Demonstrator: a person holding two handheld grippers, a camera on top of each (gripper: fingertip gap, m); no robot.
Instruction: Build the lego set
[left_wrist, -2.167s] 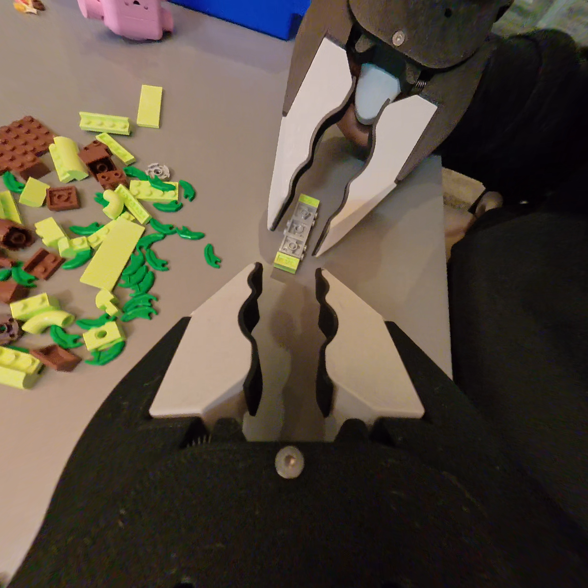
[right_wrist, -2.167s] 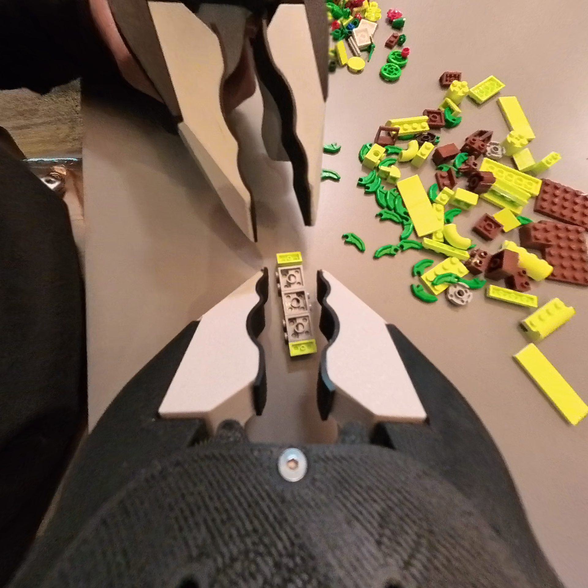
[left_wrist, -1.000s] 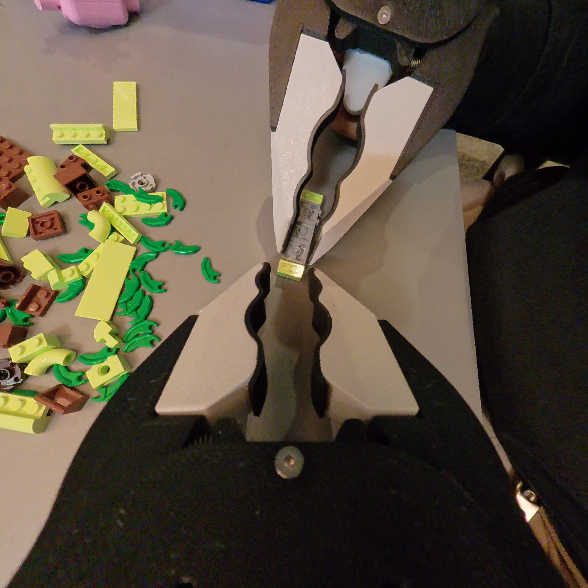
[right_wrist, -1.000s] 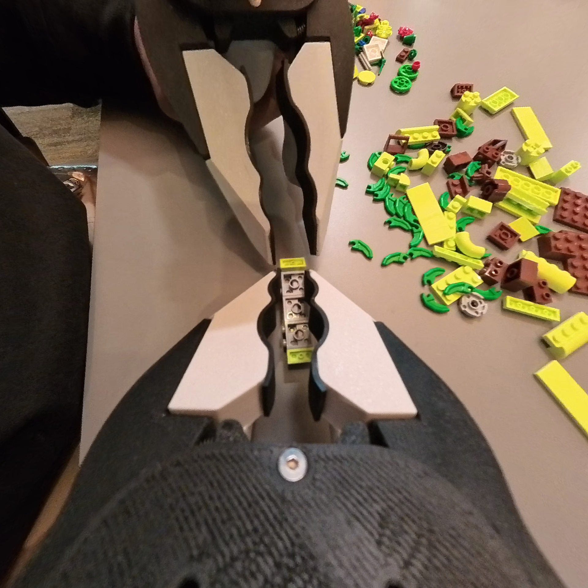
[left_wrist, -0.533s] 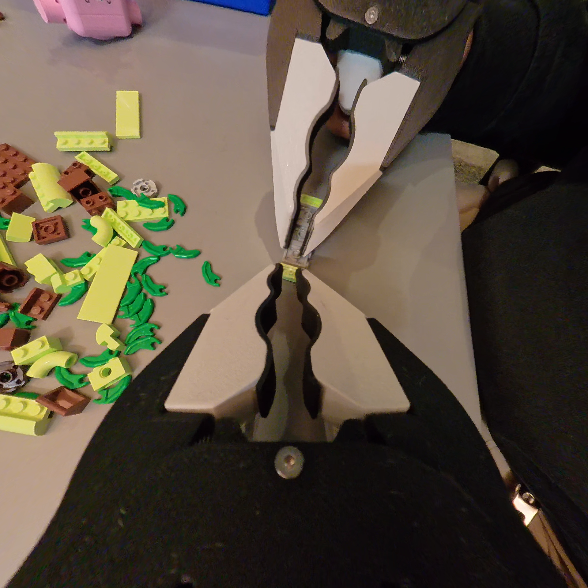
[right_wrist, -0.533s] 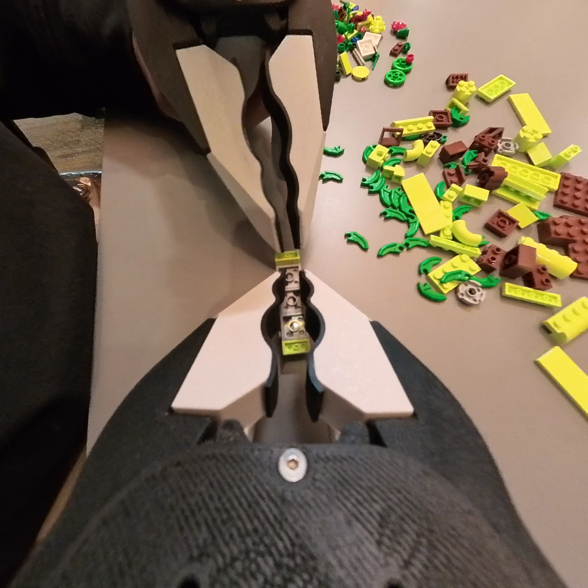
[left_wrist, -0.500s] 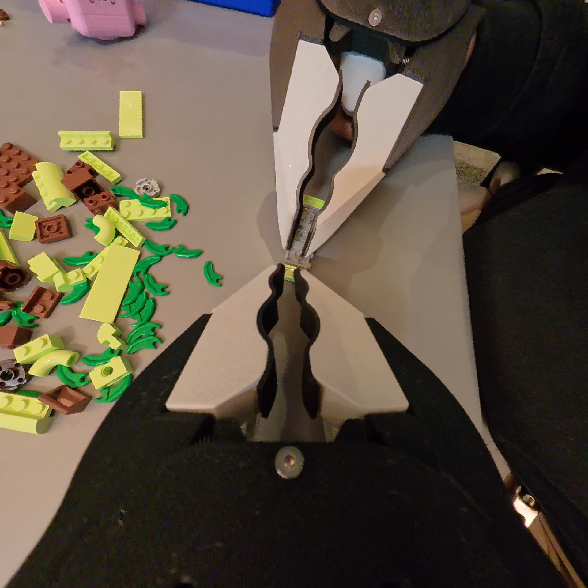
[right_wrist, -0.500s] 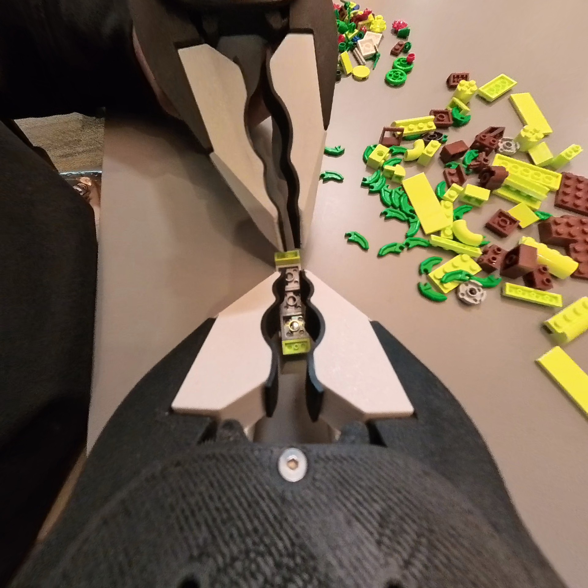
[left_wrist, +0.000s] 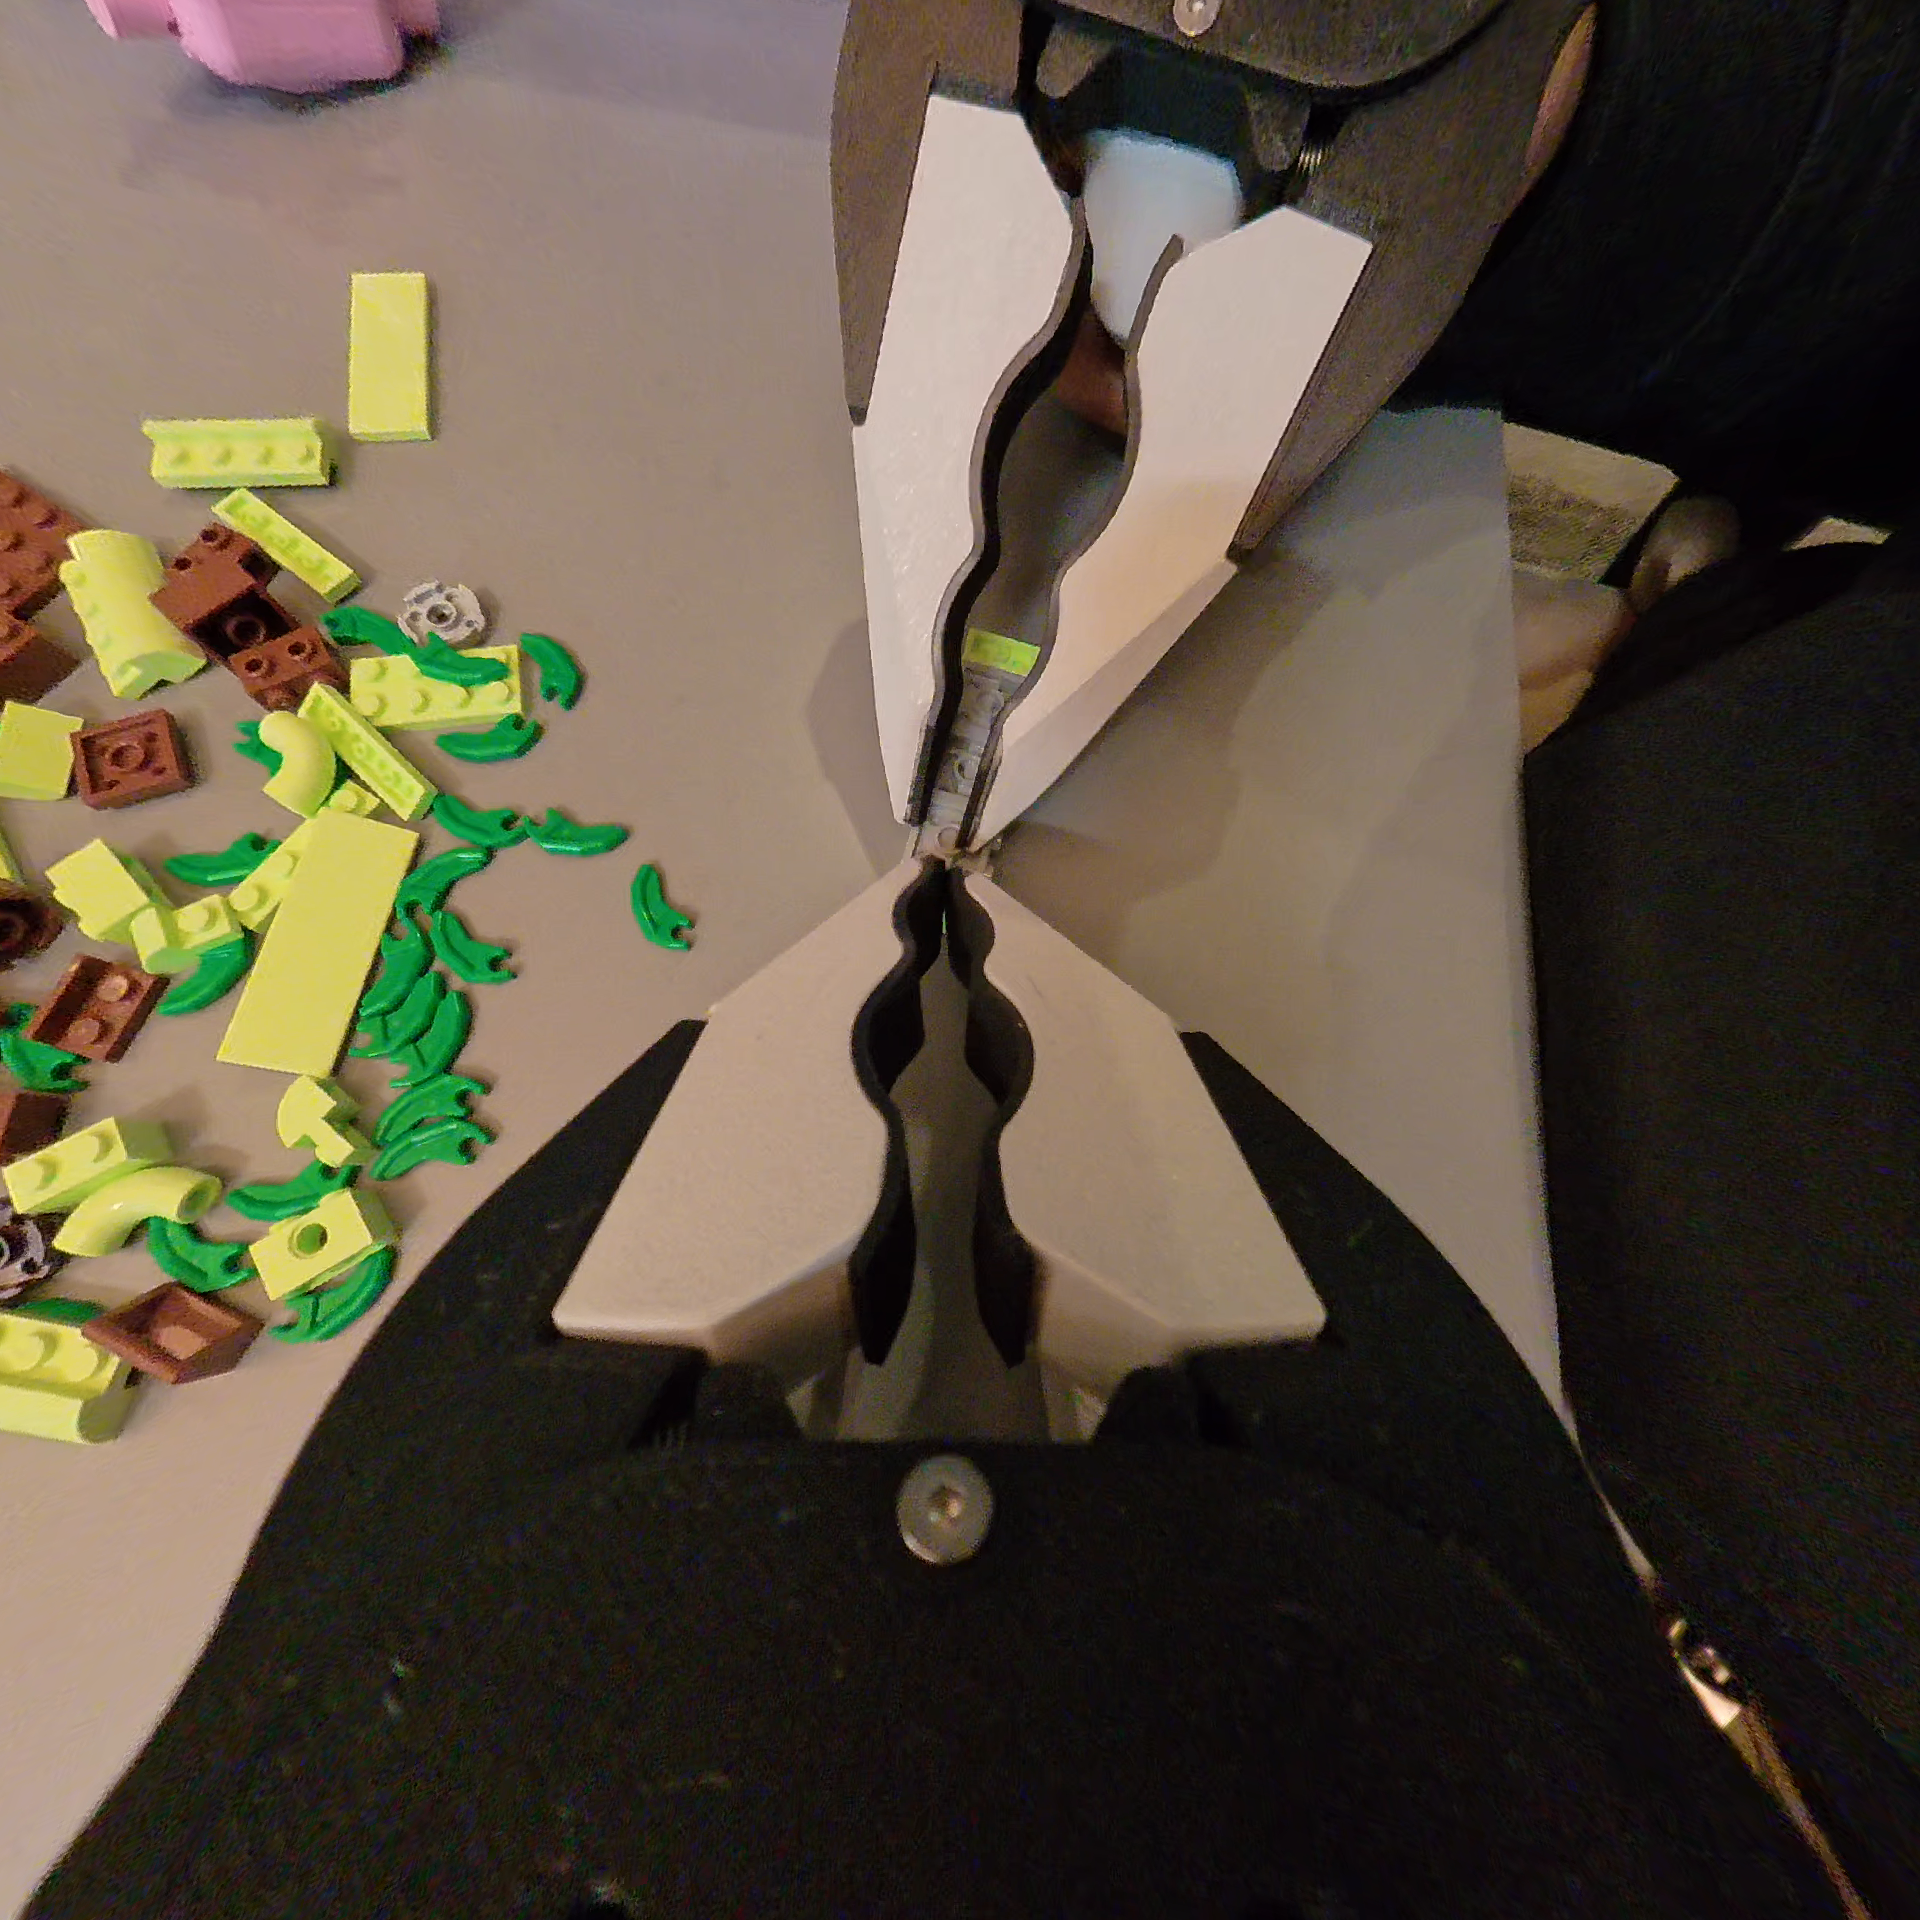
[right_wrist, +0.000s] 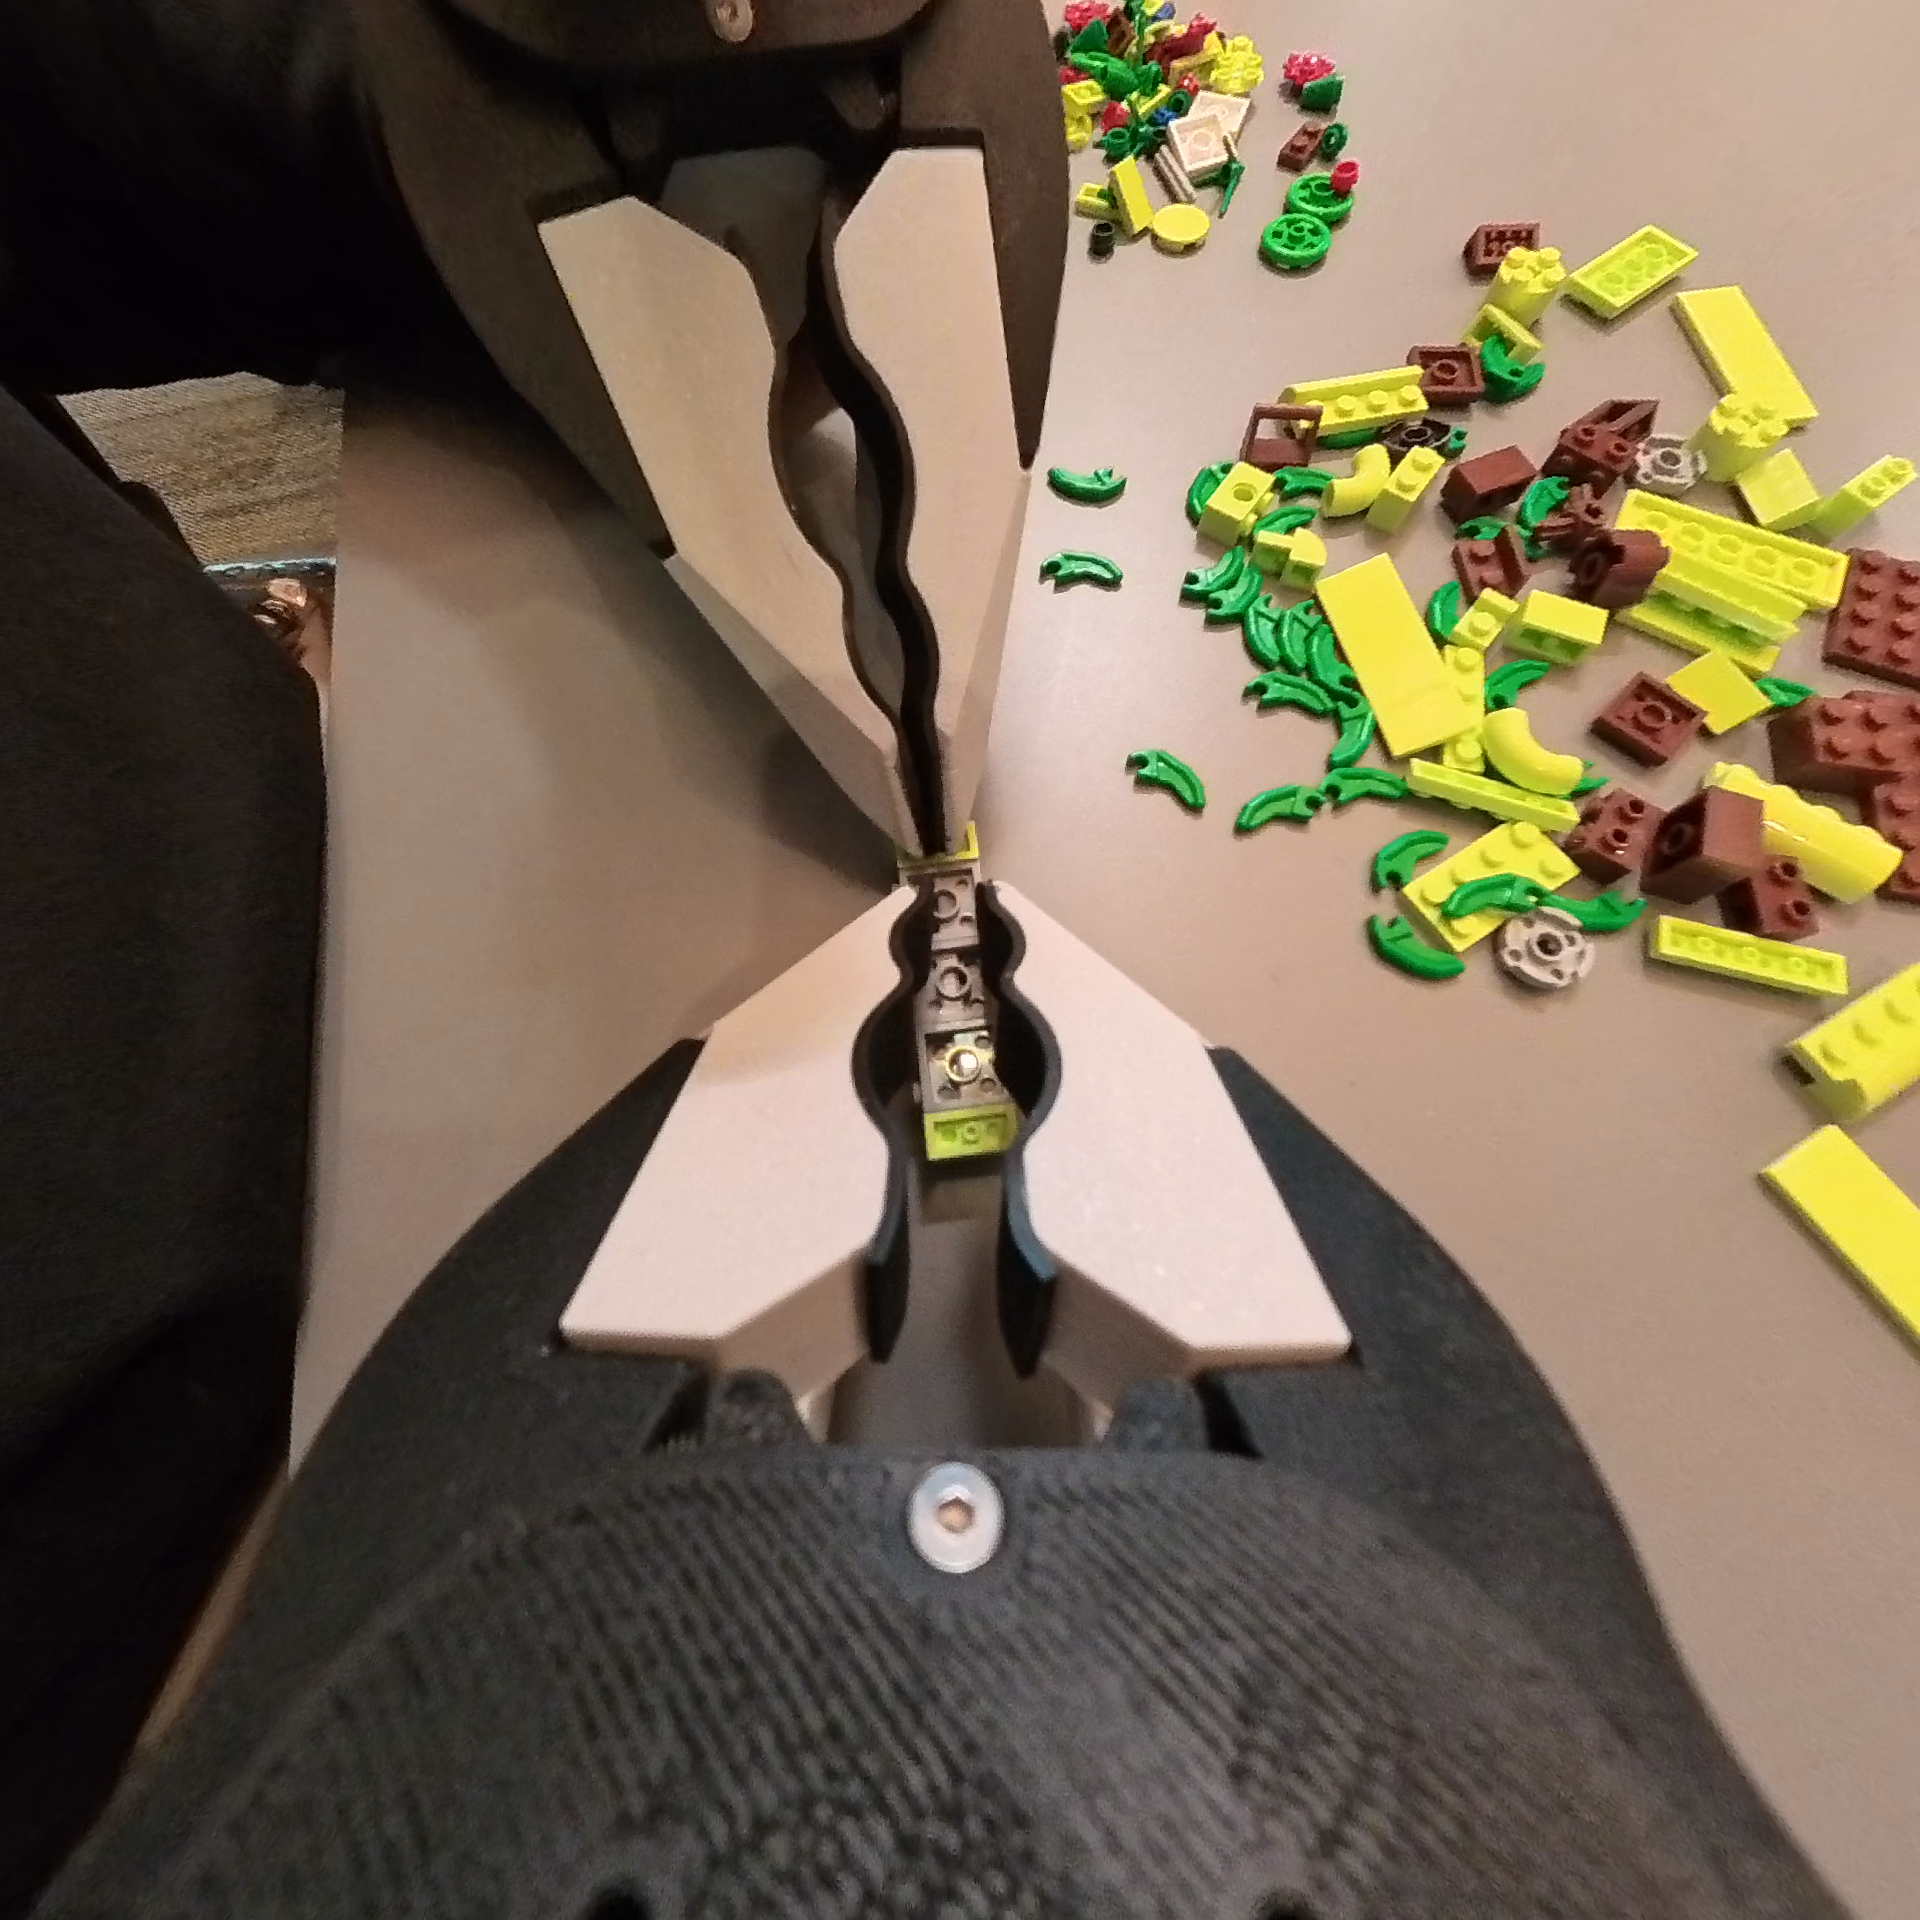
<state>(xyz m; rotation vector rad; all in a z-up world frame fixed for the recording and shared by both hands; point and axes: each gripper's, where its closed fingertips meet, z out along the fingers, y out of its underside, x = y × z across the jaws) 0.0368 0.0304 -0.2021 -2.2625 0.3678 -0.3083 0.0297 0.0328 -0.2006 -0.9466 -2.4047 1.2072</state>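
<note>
- The left wrist view looks down along the left gripper (left_wrist: 943, 883) at the grey table (left_wrist: 665, 312), close up.
- The right wrist view faces it along the right gripper (right_wrist: 948, 894).
- Both views share the grey lego strip (right_wrist: 956, 987) and the scattered lego pieces (left_wrist: 312, 883).

My right tool (right_wrist: 951, 883) has matt, faintly grainy plastic fingers (right_wrist: 748, 1143) on a coarse, ridged black body. The bricks (right_wrist: 1558, 665) are glossy plastic, the counter (right_wrist: 1455, 1299) smooth and matt, my screw (left_wrist: 943, 1521) shiny metal.
</note>
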